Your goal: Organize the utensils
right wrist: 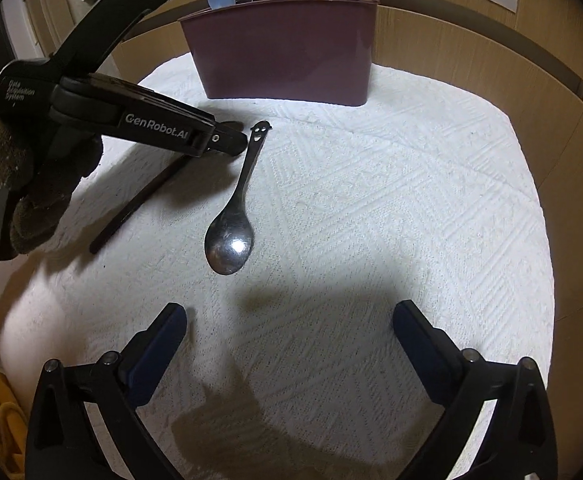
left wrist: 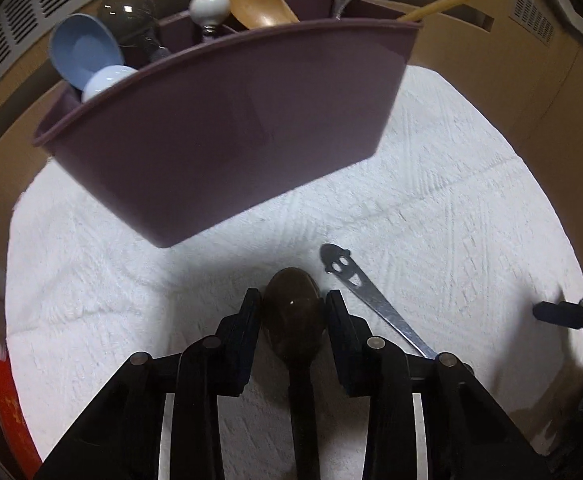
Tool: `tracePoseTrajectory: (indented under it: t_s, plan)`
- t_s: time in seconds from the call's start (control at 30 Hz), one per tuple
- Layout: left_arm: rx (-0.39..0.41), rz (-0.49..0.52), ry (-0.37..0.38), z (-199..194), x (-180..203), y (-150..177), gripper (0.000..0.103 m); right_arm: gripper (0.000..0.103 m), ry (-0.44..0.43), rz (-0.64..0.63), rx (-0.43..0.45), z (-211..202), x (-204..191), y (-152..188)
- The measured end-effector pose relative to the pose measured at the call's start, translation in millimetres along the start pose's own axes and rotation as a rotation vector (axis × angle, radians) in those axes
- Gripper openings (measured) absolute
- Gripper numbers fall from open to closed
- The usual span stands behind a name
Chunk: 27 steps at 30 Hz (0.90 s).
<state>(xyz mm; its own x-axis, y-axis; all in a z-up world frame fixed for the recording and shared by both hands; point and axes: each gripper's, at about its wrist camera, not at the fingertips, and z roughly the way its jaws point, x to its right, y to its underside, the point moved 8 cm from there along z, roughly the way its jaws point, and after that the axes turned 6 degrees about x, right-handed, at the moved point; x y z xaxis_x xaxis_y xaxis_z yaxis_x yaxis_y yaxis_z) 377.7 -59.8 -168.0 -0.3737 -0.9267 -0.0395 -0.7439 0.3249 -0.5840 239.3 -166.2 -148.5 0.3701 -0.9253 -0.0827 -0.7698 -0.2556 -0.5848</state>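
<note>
A dark brown spoon [left wrist: 294, 316] lies on the white cloth, bowl forward. My left gripper [left wrist: 293, 312] is shut on its bowl; in the right wrist view its handle [right wrist: 139, 204] trails back from the left gripper [right wrist: 231, 138]. A steel spoon with a smiley-face handle end [right wrist: 231, 236] lies beside it; its handle shows in the left wrist view [left wrist: 365, 296]. A maroon utensil holder [left wrist: 219, 128] stands behind, also seen in the right wrist view [right wrist: 283, 52], holding blue, grey, white and wooden utensils. My right gripper [right wrist: 289, 336] is open and empty, above the cloth in front of the steel spoon.
A white textured cloth [right wrist: 411, 200] covers the table. Wooden panelling [right wrist: 491, 40] and a vent grille run behind the holder. A red box [left wrist: 7, 412] sits at the left edge. My right gripper's fingertip [left wrist: 559, 314] shows at the right.
</note>
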Motion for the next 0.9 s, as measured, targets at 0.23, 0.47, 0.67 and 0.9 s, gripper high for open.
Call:
tracePoseTrajectory:
  t_s: [0.23,0.47,0.67,0.9]
  plan:
    - [0.244,-0.093,-0.08,-51,-26,1,0.034,0.103,0.021,0.045,-0.02,3,5,0]
    - [0.536,-0.276,-0.114,-150,-72,-7,0.034,0.099,0.041,-0.023,-0.056,6,-2,-12]
    - [0.628,-0.354,-0.118,-191,-103,9,0.034,0.071,0.044,-0.084,0.046,7,-22,-59]
    - [0.655,-0.409,-0.104,-209,-124,31,0.034,0.032,0.076,-0.133,0.067,51,-41,-103]
